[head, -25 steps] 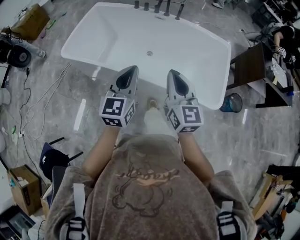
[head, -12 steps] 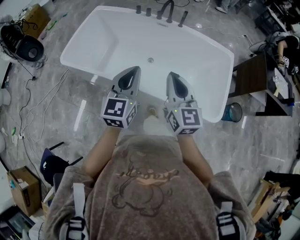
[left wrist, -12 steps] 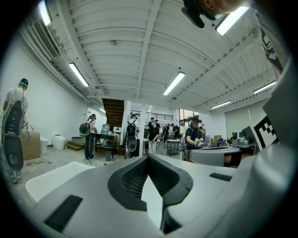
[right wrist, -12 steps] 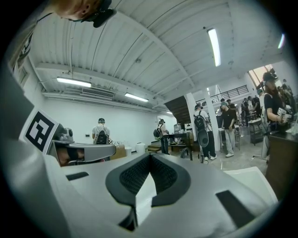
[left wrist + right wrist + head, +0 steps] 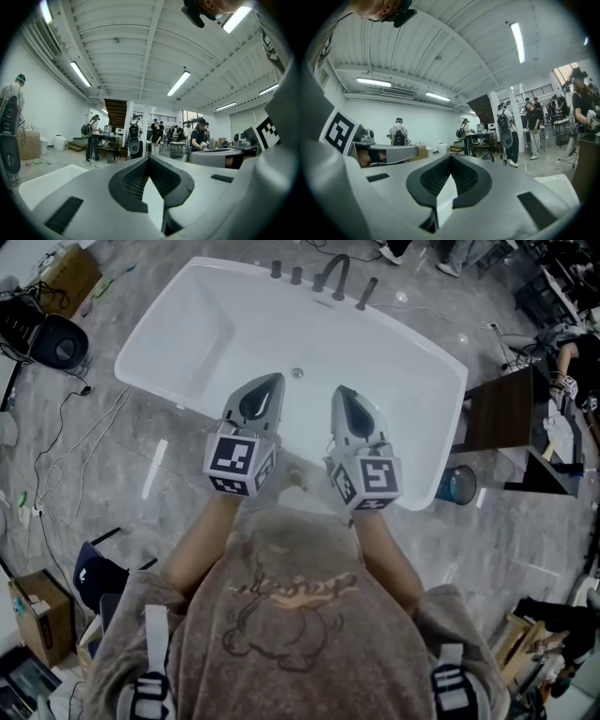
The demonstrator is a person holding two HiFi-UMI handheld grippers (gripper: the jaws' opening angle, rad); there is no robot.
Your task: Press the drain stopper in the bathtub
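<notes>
In the head view a white bathtub lies ahead on the grey floor. Its small round drain stopper sits in the tub's bottom, and dark taps line the far rim. My left gripper and right gripper hover side by side over the tub's near rim. Both point toward the stopper and stay short of it. Each one's jaws meet at the tips with nothing between them. The left gripper and right gripper views look level across the room, so the stopper is not in them.
A dark wooden table and a blue bin stand right of the tub. A black round device and cables lie on the floor at left, with a cardboard box at lower left. Several people stand farther back.
The tub and its drain stopper have slid down in the head view, toward the grippers. Both grippers now reach over the near rim. Their jaws have not changed.
</notes>
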